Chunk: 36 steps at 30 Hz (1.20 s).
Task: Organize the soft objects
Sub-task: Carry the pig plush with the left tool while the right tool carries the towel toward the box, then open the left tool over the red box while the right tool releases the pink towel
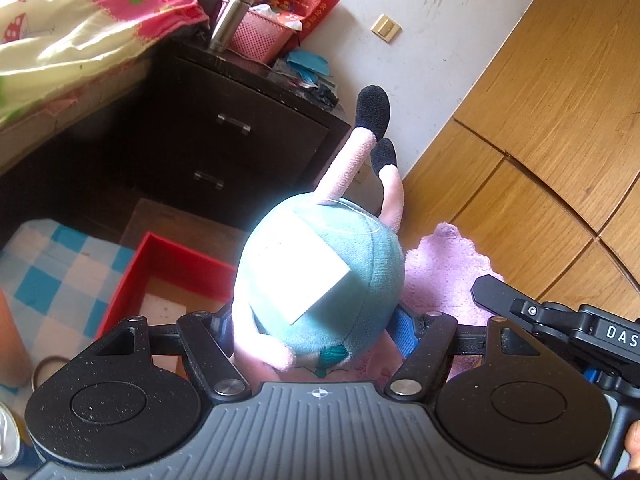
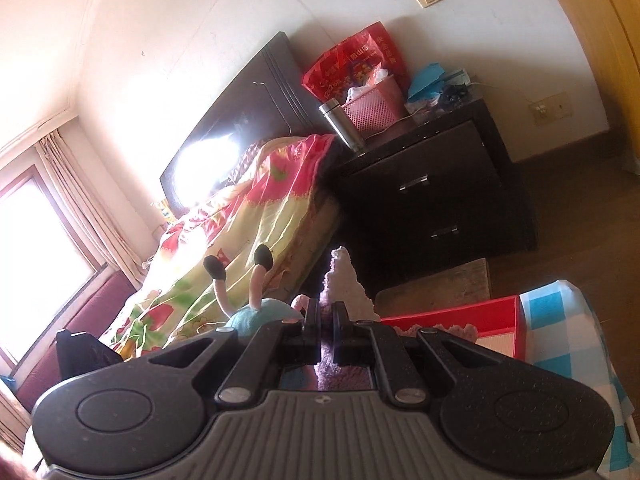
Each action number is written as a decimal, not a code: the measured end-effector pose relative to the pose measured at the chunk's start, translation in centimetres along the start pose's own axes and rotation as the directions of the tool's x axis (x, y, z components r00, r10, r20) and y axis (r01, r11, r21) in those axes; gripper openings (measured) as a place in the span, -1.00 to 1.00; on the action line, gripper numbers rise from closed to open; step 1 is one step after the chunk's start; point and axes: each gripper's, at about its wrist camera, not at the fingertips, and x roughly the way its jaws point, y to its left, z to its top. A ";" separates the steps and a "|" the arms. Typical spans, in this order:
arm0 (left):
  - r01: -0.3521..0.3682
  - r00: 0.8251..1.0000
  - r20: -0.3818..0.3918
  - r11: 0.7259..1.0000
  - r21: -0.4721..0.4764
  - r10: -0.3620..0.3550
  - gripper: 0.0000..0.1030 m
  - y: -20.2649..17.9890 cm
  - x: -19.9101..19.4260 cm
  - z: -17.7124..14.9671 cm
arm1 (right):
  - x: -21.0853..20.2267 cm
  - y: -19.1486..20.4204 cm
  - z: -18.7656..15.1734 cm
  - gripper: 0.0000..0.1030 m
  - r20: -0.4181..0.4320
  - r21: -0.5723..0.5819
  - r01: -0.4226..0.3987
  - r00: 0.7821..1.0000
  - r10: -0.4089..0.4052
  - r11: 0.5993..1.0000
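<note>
Item: plush toy point(image 1: 320, 276), teal body, pink legs with black feet pointing up. Location: clamped between the wide-set jaws of the left gripper point(image 1: 316, 332), lifted above the red box point(image 1: 168, 264) on the checked cloth point(image 1: 52, 272).

Item: lilac fuzzy cloth point(image 2: 344, 280). Location: pinched in the fully closed right gripper point(image 2: 326, 336), just beside the toy.

Handling note: lower the toy squarely over the box before releasing. The box's contents are partly hidden, possibly another soft piece, so check clearance first.
</note>
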 end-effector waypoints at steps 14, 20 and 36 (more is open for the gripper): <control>-0.052 0.998 0.018 0.999 -0.004 0.052 0.36 1.4 4.5 3.6 | 5.9 0.7 1.6 -1.00 -0.021 -0.081 0.066 0.997 -0.068 0.995; -0.078 0.997 -0.011 0.997 -0.005 0.078 0.36 2.6 7.0 3.8 | 8.2 -1.0 2.1 -1.00 -0.021 -0.078 0.120 0.992 -0.122 0.990; -0.153 0.983 -0.106 0.988 -0.004 0.152 0.36 4.7 10.5 2.3 | 12.6 -5.4 0.5 -1.00 -0.147 -0.091 0.272 0.948 -0.283 0.958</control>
